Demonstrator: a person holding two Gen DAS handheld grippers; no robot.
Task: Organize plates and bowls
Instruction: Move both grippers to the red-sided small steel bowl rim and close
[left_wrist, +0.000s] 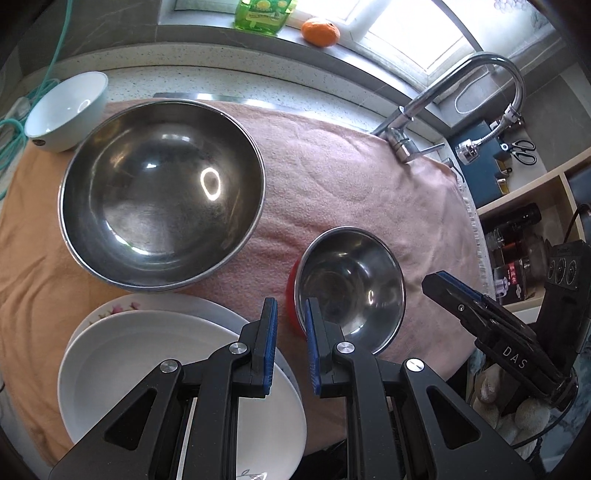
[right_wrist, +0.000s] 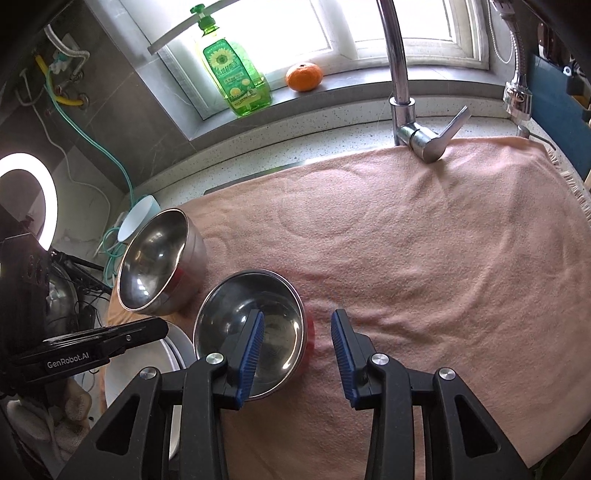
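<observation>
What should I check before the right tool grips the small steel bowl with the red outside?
1. Small steel bowl with red outside, its rim lined up between right tool fingers: ok.
2. Pads pressing that rim: not ok, gaps show.
3. Left tool holds nothing: ok.
4. Small bowl empty: ok.
5. Large round steel bowl empty: ok.
6. Tool low enough for the rim: cannot tell.

Left gripper (left_wrist: 291, 341) tilted steeply down, blue pads a narrow gap apart, nothing between. Right gripper (right_wrist: 297, 354) at its 3 o'clock, also pitched down, jaws parted wider, empty.
</observation>
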